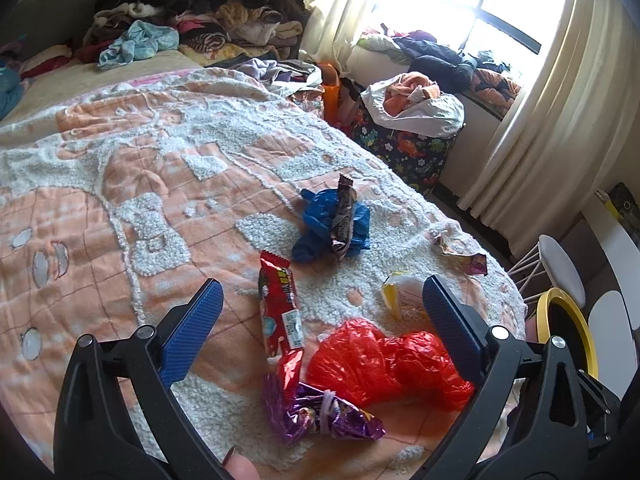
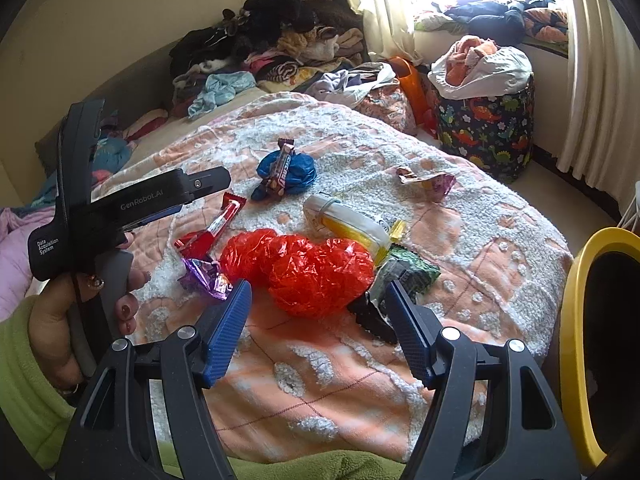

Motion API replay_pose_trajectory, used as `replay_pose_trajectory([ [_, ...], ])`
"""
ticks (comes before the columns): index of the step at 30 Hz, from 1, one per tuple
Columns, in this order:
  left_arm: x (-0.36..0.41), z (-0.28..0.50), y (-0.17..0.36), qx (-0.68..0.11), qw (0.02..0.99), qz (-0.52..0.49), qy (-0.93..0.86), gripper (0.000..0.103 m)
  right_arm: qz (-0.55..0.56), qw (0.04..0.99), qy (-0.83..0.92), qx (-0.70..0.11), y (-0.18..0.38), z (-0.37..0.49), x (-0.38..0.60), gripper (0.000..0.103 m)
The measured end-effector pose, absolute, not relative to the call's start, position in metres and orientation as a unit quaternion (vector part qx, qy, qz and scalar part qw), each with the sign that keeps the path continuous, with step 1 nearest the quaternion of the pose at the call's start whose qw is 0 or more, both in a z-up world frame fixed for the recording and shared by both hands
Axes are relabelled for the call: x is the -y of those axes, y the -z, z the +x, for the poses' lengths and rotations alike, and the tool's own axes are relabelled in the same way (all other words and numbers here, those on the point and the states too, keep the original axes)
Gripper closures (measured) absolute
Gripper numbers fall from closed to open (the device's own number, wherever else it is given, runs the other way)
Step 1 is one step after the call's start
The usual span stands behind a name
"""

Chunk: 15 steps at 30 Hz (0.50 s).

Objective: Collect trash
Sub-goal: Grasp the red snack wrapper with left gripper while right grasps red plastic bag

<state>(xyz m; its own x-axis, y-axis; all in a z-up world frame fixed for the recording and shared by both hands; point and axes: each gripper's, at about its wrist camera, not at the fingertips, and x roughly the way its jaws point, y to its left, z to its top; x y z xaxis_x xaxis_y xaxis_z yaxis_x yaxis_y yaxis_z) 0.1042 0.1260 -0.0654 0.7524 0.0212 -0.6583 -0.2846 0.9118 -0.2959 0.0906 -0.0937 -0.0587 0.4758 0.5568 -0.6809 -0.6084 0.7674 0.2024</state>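
My right gripper [image 2: 318,316] hangs low over the near edge of the bed, its blue pads spread wide with nothing between them. Just past its tips lies a crumpled red plastic bag [image 2: 304,268]. My left gripper [image 1: 320,328] is also spread wide and grips nothing; from its own camera the same red plastic bag [image 1: 384,364] sits between its fingers, toward the right one. In the right wrist view my left hand [image 2: 80,312] holds that gripper up at the left, above the blanket.

Around the red bag the trash is clustered on the orange and white blanket [image 2: 320,380]. A purple foil wrapper [image 2: 206,276] touches the bag's left side, and a long red snack wrapper [image 2: 218,224] lies just beyond it. On the bag's right a green and black wrapper [image 2: 400,280] lies beside my right fingertip, and a yellow and white packet [image 2: 352,224] rests against the bag's far side.

At the right edge of the view, beside the bed, stands a yellow-rimmed bin [image 2: 576,320], dark inside.

Farther out on the blanket, a blue plastic bag [image 2: 296,172] is balled up with a dark candy bar wrapper [image 2: 284,164] lying across it. Off to the right of that, apart from the rest, lies a small torn purple wrapper [image 2: 428,180].

Beyond the blanket, a heap of clothes [image 2: 272,44] covers the far end of the bed against the wall. On the floor at the far right stands a dinosaur-print hamper [image 2: 488,128] stuffed with laundry, below the bright window with cream curtains [image 2: 592,60].
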Motion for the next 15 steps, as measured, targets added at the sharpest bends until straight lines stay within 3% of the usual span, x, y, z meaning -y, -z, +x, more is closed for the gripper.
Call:
replay_pose_trajectory([
  [5,-0.138,0.103,0.081,-0.364,0.902,-0.215,-0.081,0.015,-0.07,0.851,-0.335,-0.398,0.072,0.096,0.071,0.036],
  [9,-0.14,0.104,0.092,-0.378,0.894,-0.228,-0.074,0.032,-0.098,0.846,-0.326,-0.411,0.086,0.101,0.054,0.037],
  [15,-0.14,0.105,0.101,-0.389,0.888,-0.236,-0.065,0.051,-0.107,0.842,-0.319,-0.421,0.101,0.106,0.048,0.066],
])
